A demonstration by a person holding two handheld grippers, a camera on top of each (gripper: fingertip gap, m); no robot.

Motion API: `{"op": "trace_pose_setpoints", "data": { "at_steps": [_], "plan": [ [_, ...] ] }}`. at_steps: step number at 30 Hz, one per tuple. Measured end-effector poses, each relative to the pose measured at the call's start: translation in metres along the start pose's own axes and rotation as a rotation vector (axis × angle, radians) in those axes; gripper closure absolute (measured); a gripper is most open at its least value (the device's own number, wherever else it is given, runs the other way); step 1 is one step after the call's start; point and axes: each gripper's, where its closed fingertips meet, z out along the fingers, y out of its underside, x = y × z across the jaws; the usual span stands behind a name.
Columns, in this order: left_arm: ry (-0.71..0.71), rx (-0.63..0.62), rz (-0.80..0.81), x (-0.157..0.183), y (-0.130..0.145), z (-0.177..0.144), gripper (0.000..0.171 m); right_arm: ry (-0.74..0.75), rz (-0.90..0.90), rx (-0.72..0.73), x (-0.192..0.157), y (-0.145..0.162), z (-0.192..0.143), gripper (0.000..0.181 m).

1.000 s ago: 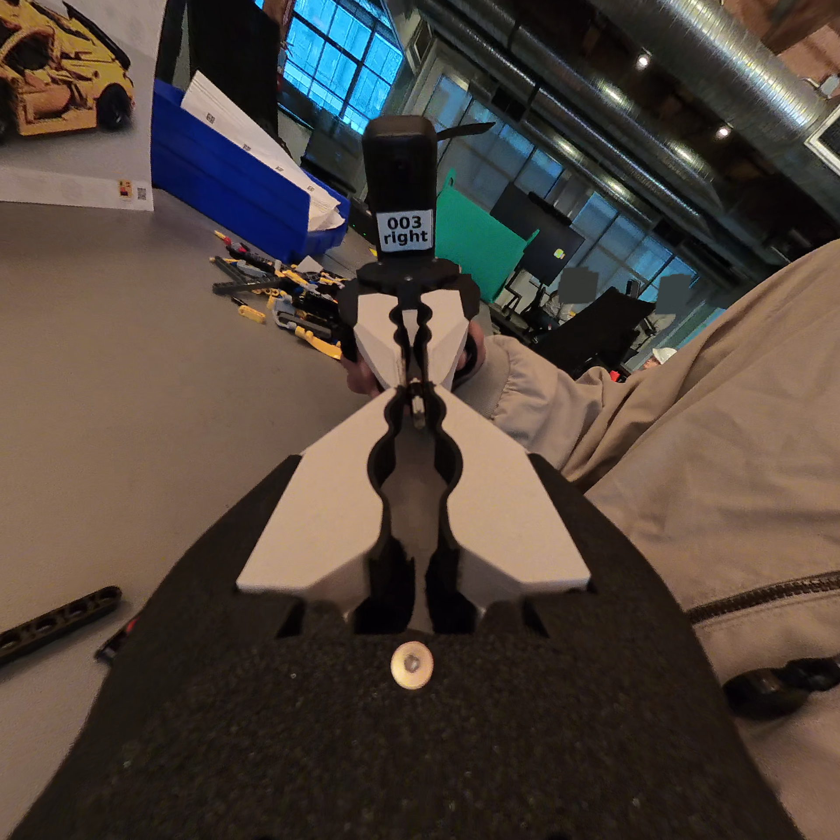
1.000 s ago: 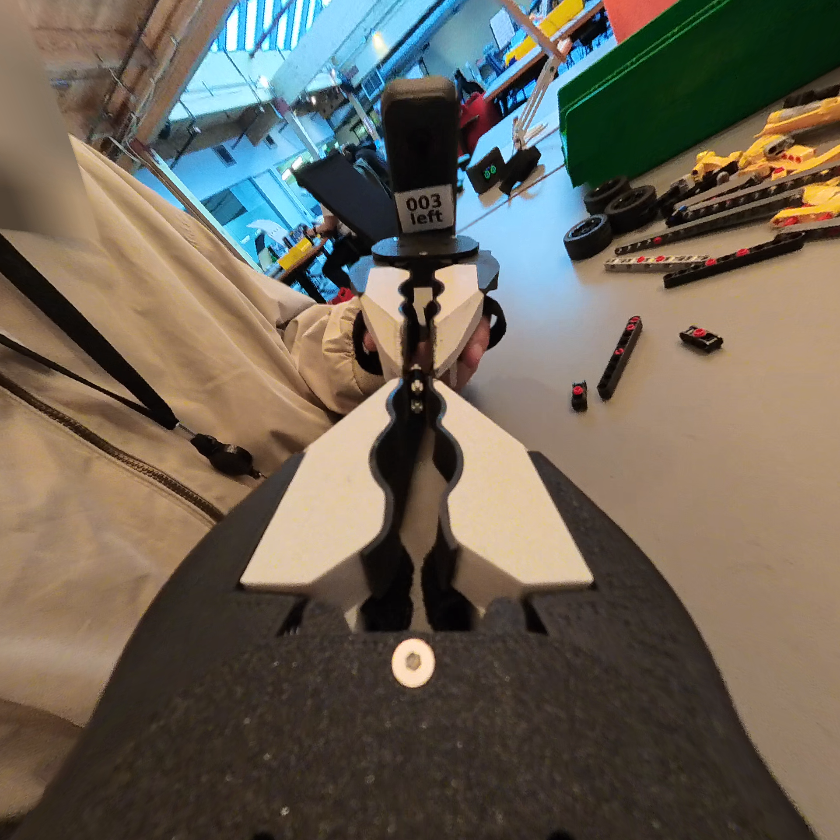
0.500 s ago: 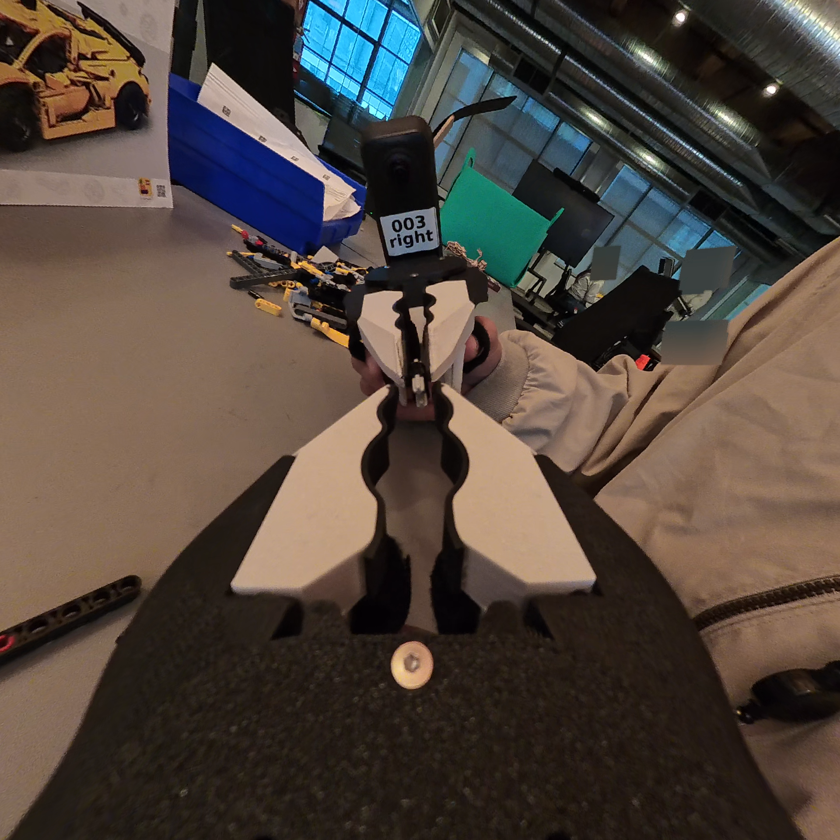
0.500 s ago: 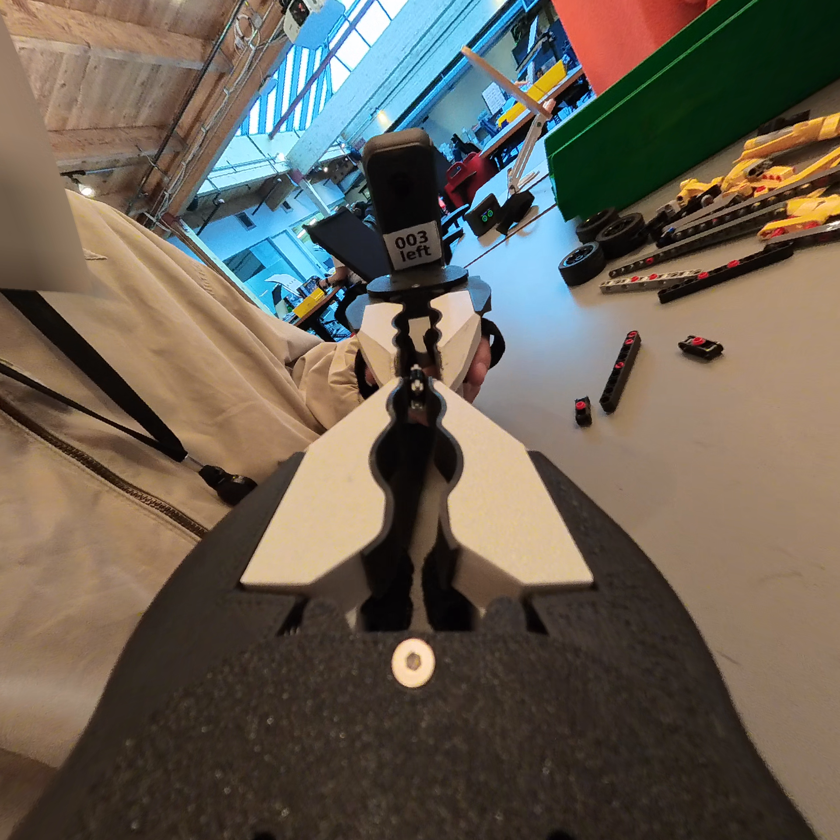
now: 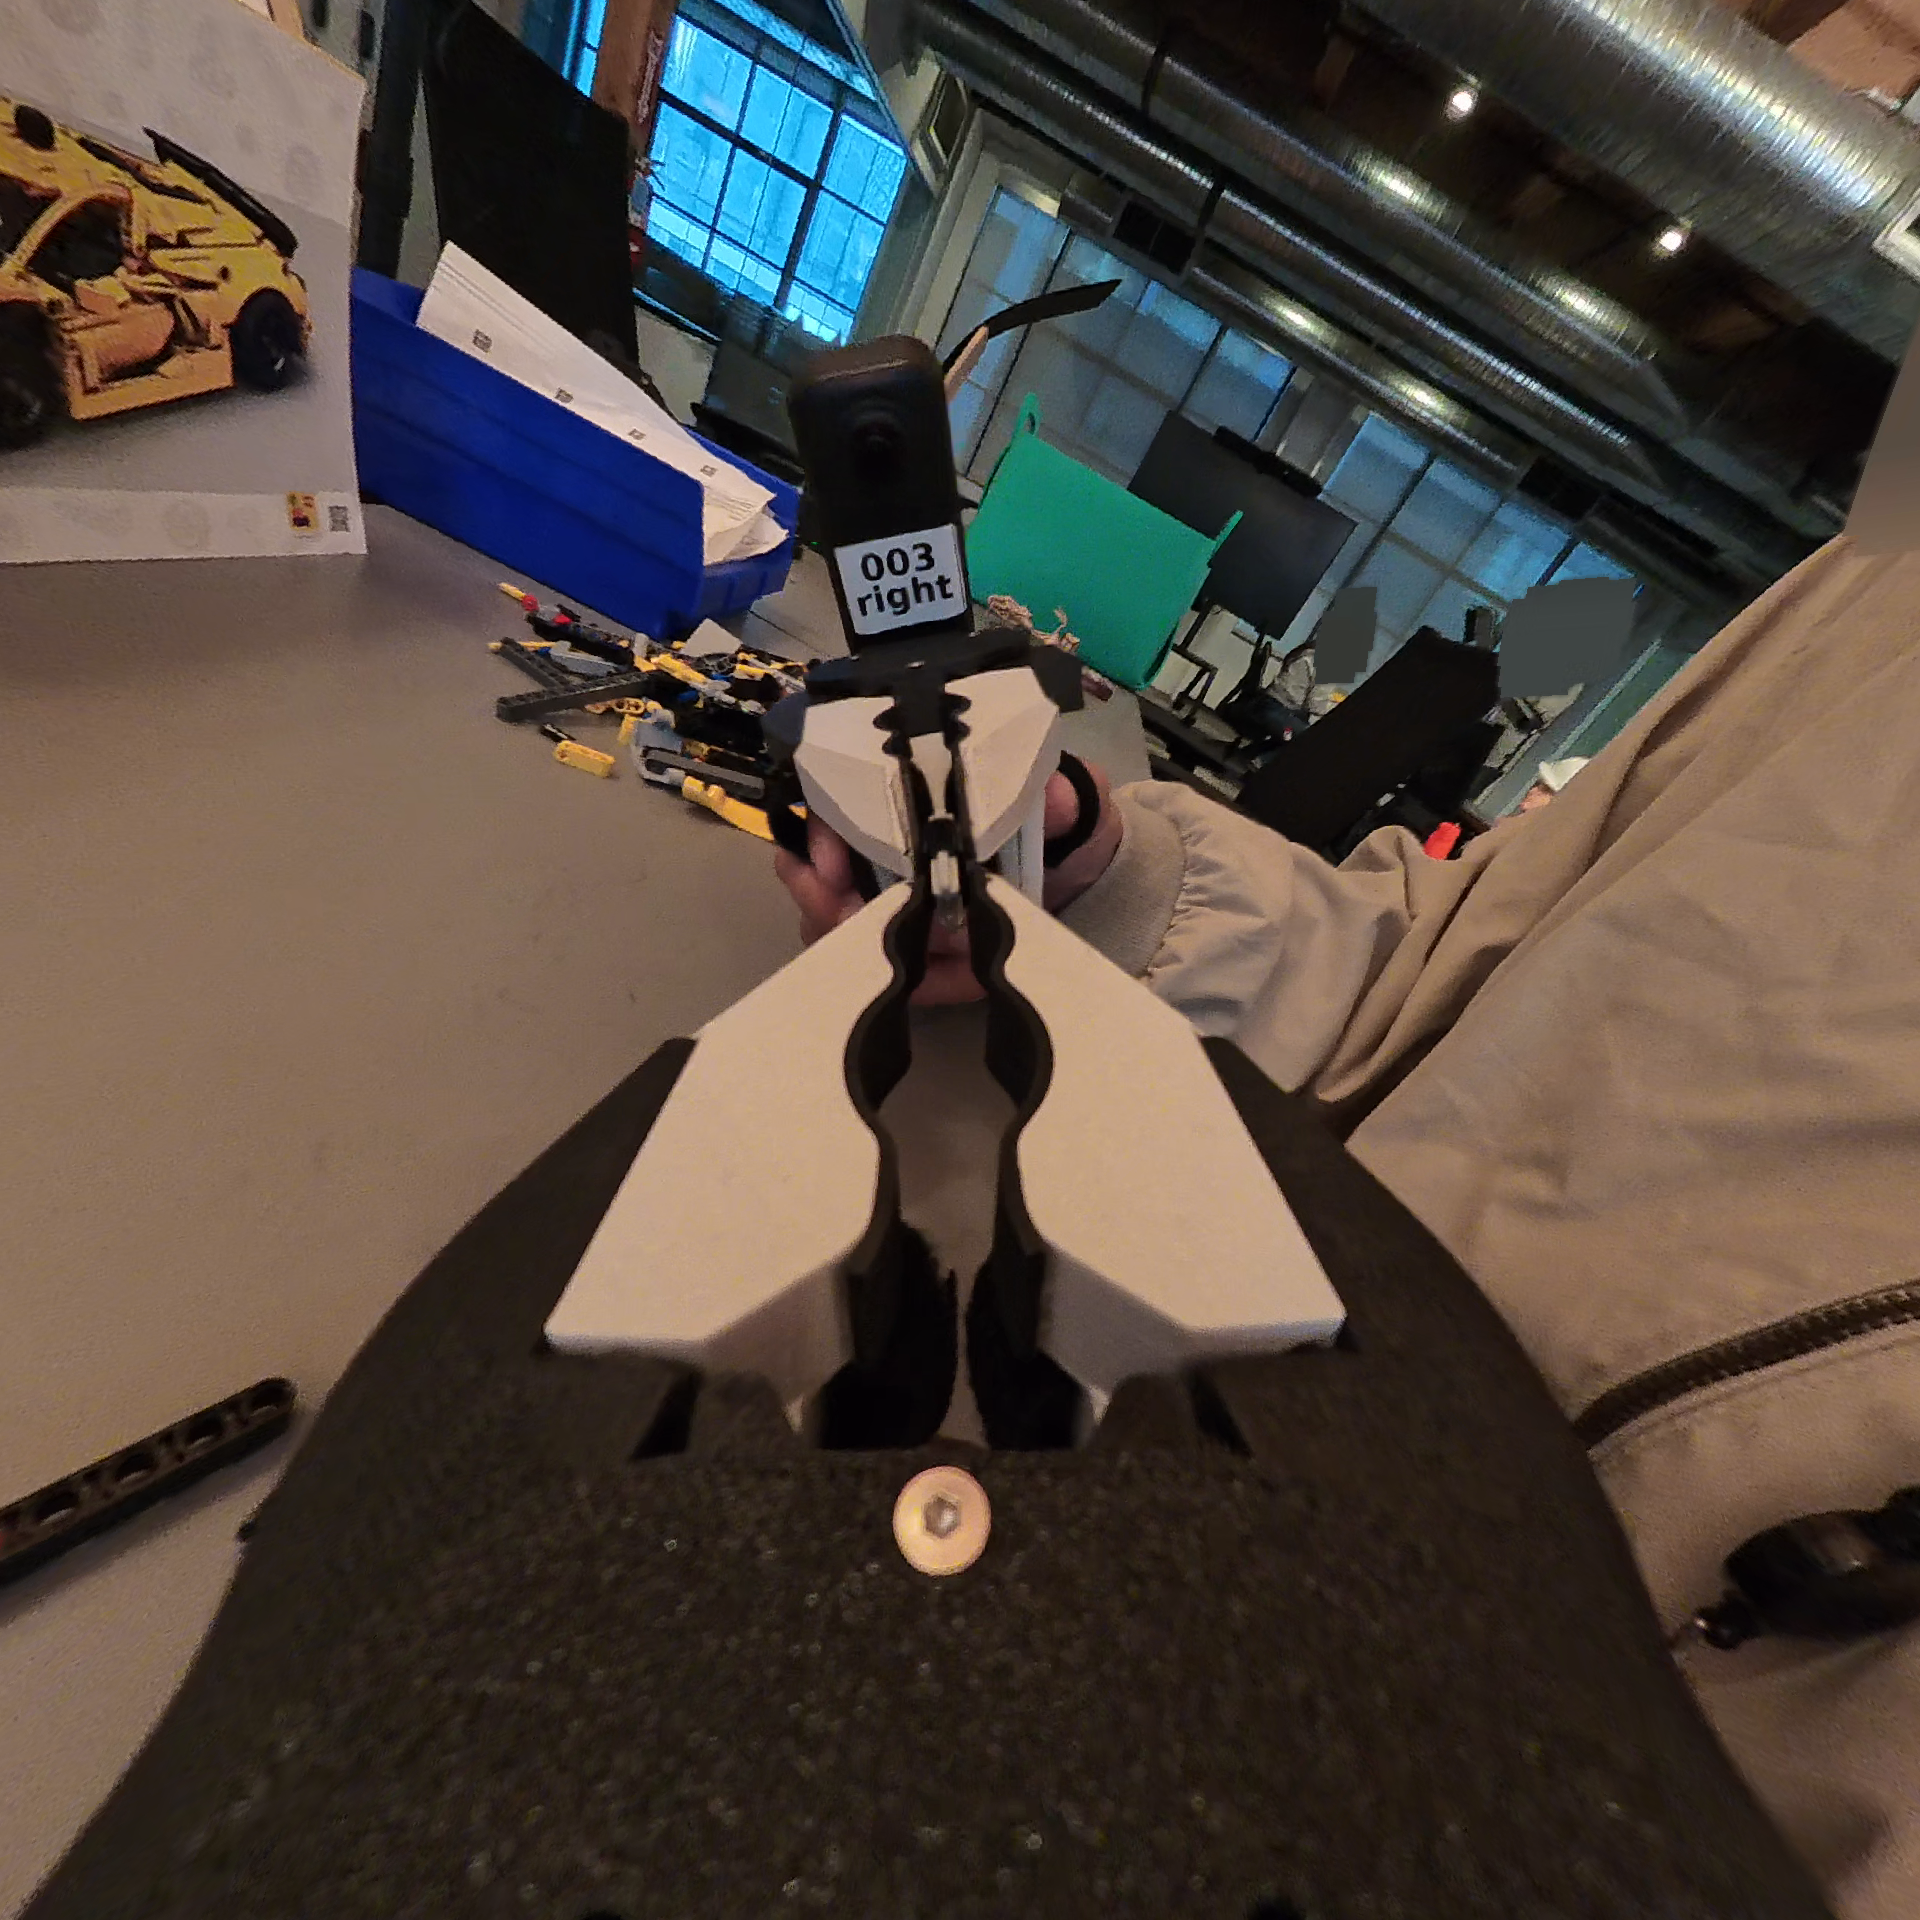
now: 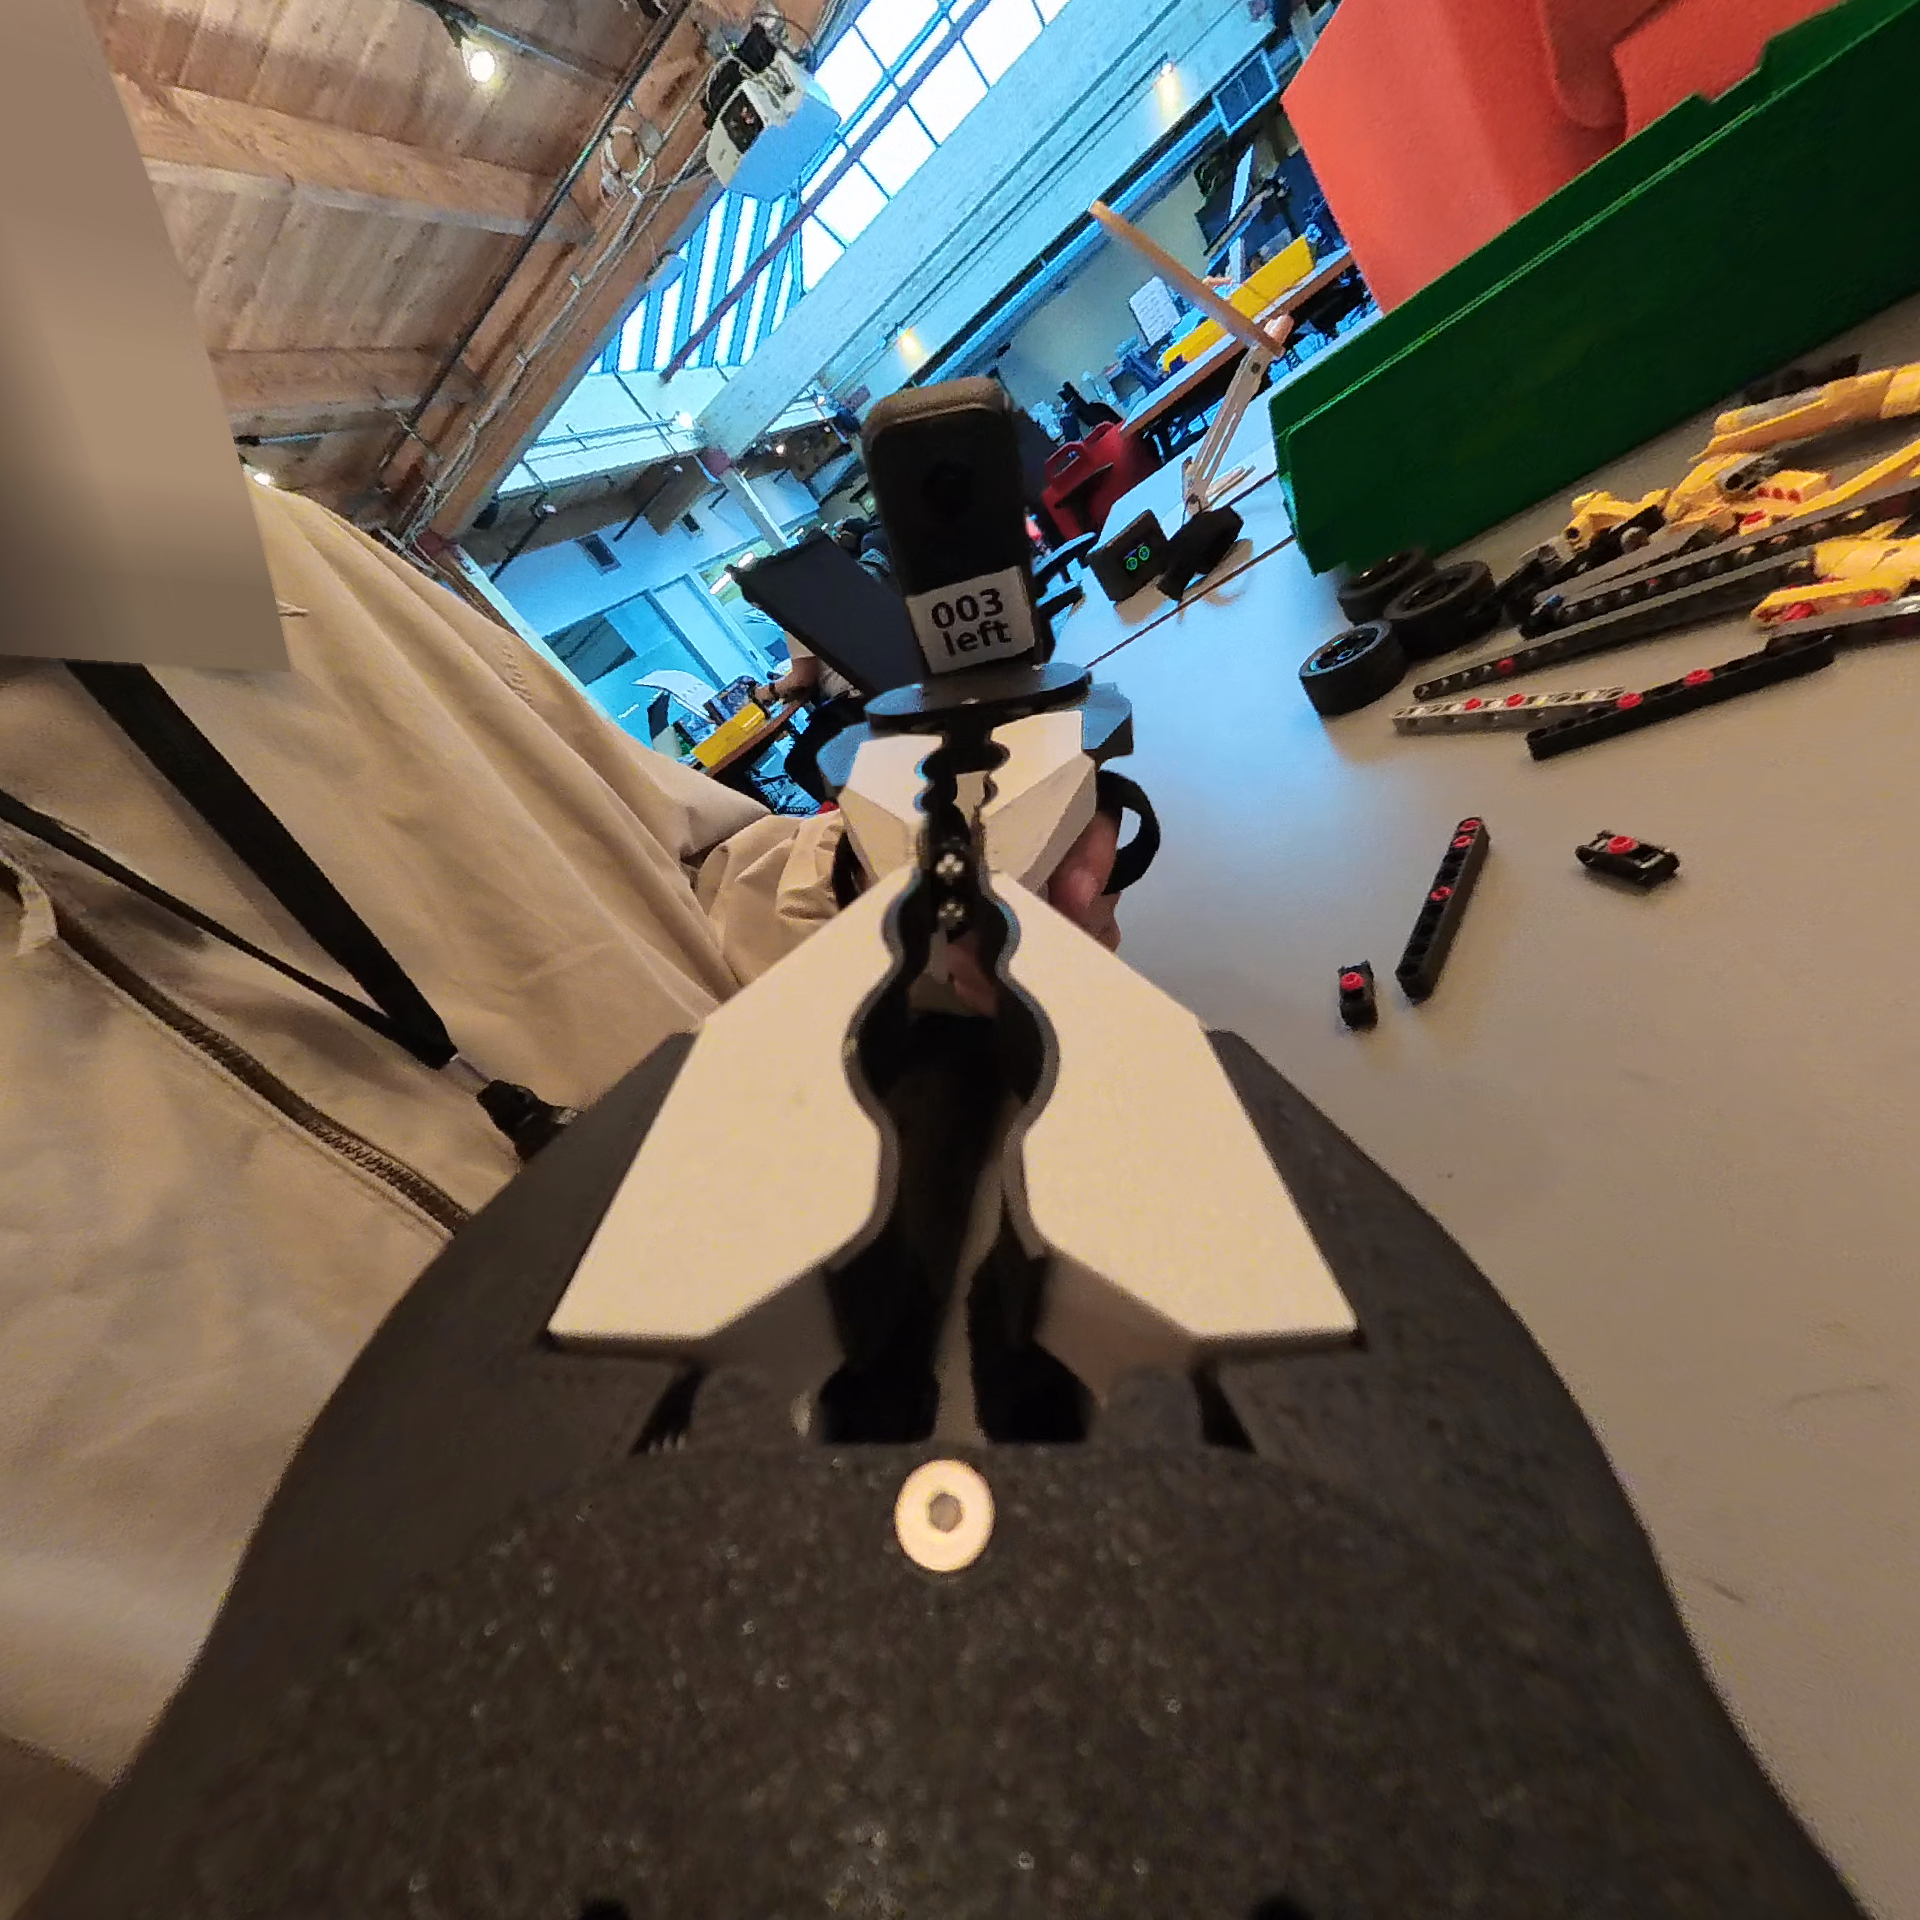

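My two grippers meet tip to tip above a grey table. In the left wrist view my left gripper is nearly closed at its tips around a small light grey pin. The right gripper faces it and holds that pin from the far side. In the right wrist view my right gripper is closed at its tips. A small black piece with pale holes sits between it and the left gripper. Where the two parts join is hidden by the fingers.
A black holed beam lies at the left. A pile of yellow and black parts, a blue bin and a car poster stand behind. A green bin, black wheels, long beams and a short beam are at the right. A beige jacket is close.
Both grippers stay tip to tip on the small parts. The pair has tilted and shifted slightly, so the background has rolled in both views.
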Motion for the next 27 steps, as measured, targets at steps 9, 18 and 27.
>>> {"op": "trace_pose_setpoints", "data": {
  "at_steps": [9, 18, 27],
  "plan": [
    [0.003, -0.031, 0.031, 0.004, 0.004, 0.001, 0.166, 0.025, -0.021, -0.014, -0.003, 0.005, 0.002, 0.175],
    [-0.028, 0.028, 0.035, 0.000, -0.008, -0.008, 0.166, 0.031, -0.044, 0.009, 0.000, -0.004, 0.001, 0.176],
    [-0.050, 0.064, -0.026, -0.014, -0.015, -0.016, 0.171, 0.209, 0.009, 0.130, 0.021, -0.031, -0.058, 0.176]
  ]
}}
